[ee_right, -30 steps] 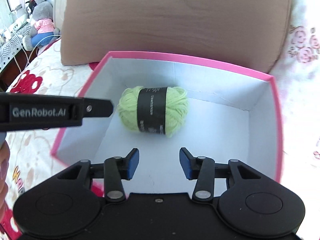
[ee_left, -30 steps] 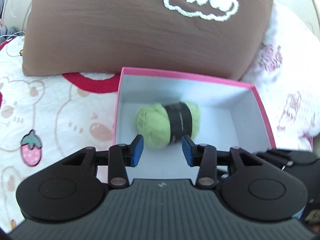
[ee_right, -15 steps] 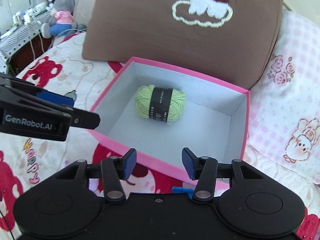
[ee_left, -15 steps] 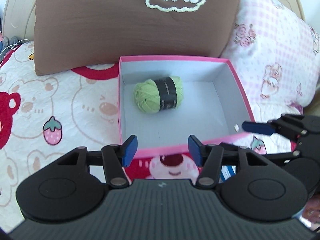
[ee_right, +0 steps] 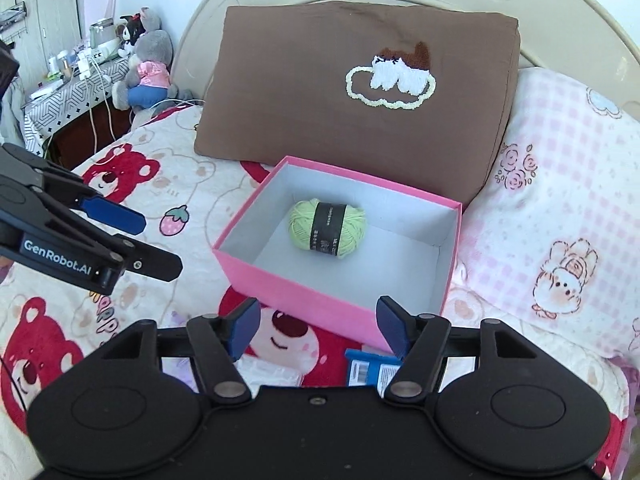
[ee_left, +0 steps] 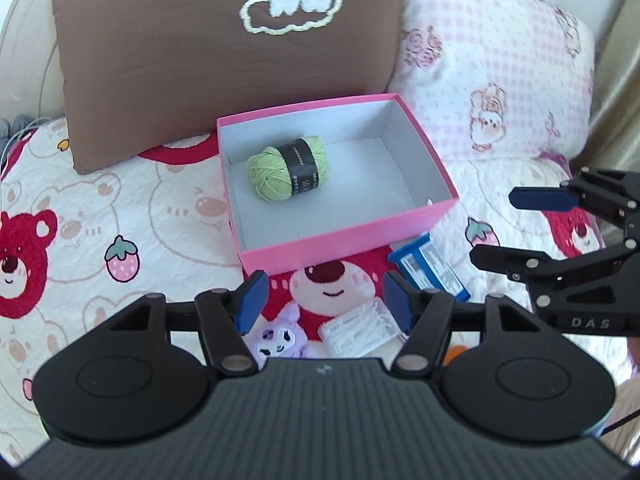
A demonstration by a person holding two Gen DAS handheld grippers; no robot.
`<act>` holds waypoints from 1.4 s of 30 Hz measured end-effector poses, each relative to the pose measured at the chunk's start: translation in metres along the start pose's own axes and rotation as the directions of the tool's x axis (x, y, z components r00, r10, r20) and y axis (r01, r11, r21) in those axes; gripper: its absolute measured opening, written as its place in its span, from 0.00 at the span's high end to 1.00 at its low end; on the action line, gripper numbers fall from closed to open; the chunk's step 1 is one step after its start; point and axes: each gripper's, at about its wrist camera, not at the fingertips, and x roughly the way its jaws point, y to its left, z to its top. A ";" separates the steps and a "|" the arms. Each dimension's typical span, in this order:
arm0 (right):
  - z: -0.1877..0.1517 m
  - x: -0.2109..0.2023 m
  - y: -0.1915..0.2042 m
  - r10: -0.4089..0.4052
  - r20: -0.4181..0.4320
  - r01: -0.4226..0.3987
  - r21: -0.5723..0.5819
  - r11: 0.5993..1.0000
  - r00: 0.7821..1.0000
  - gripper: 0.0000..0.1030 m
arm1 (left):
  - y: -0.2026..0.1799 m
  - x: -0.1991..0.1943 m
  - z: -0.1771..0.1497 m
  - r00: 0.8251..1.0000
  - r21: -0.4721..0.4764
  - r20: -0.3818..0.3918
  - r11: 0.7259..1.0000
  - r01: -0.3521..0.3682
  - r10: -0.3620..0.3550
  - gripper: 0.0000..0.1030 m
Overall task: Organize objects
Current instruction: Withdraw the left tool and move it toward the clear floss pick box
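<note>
**Yarn dropped in the box; both grippers pull back, opening and empty**

On the left of the left wrist view lies the bed (ee_left: 100, 208), covered in a white quilt printed with red bears and strawberries. A brown pillow (ee_left: 224, 52) leans against the headboard behind it.

In the middle sits an open pink box (ee_left: 344, 236) with a white interior. The ball of green yarn (ee_left: 286, 174), wrapped in a black paper band, lies on the box floor toward its left rear corner, touching nothing else. A second ago the box filled both views and the yarn sat just beyond the left hand-held gripper's blue pads. Now the whole box is visible, with quilt showing between it and the pads, so both grippers have drawn back and up.

The left hand-held gripper (ee_left: 324, 300) has its jaws opening, with nothing between them. Under it on the quilt lie a small purple plush toy (ee_left: 276, 336), a clear plastic packet (ee_left: 360, 326) and, further right, a blue box (ee_left: 430, 270) just beside the pink box's front wall.

On the right, the right hand-held gripper (ee_right: 314, 328) is likewise opening and empty, above the same loose items.

This suggests the yarn is stored and three items still wait outside the box. The next pick is probably one of them.
</note>
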 end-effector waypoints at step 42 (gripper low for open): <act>-0.134 -0.019 0.054 0.079 0.057 -0.062 -0.260 0.964 0.995 0.11 | 0.002 0.043 -0.122 0.976 -0.136 -0.139 0.979 0.152 -0.171 0.15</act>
